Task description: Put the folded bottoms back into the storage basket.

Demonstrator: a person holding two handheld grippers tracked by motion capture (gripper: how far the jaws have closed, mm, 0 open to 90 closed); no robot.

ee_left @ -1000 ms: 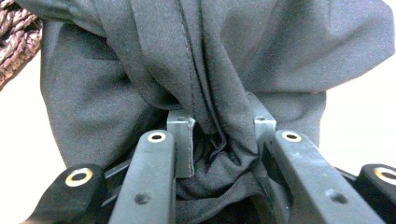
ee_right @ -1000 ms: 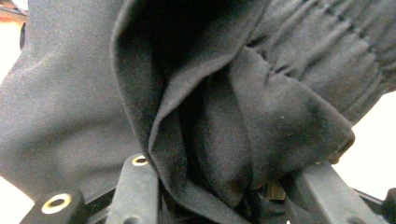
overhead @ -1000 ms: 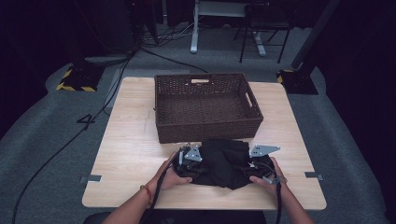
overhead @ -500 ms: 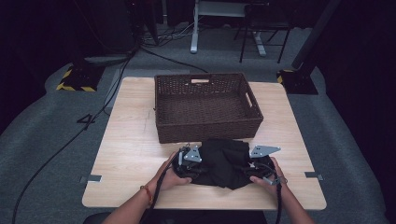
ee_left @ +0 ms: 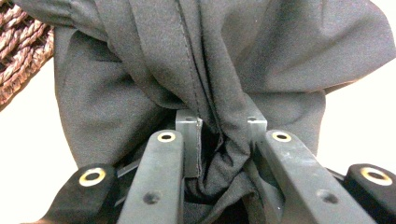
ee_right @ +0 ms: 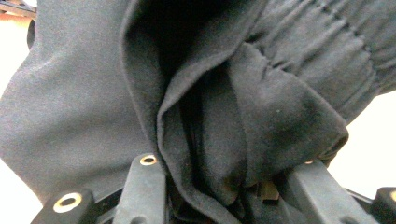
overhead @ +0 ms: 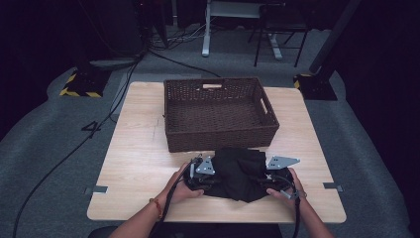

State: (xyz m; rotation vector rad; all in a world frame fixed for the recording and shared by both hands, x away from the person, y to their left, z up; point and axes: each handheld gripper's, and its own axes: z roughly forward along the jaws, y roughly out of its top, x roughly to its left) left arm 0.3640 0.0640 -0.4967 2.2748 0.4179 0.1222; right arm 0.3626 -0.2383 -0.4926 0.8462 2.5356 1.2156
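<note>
The folded black fabric garment [overhead: 238, 172] lies on the light wooden table [overhead: 138, 163], at the near edge, just in front of the dark brown woven wicker basket [overhead: 218, 113]. Its long axis runs left to right between the hands. The left gripper [ee_left: 219, 140] has just been closing and clamps bunched cloth at the left end; the right gripper [ee_right: 210, 182] likewise clamps the right end. The basket lies directly beyond, equally near both hands
</note>
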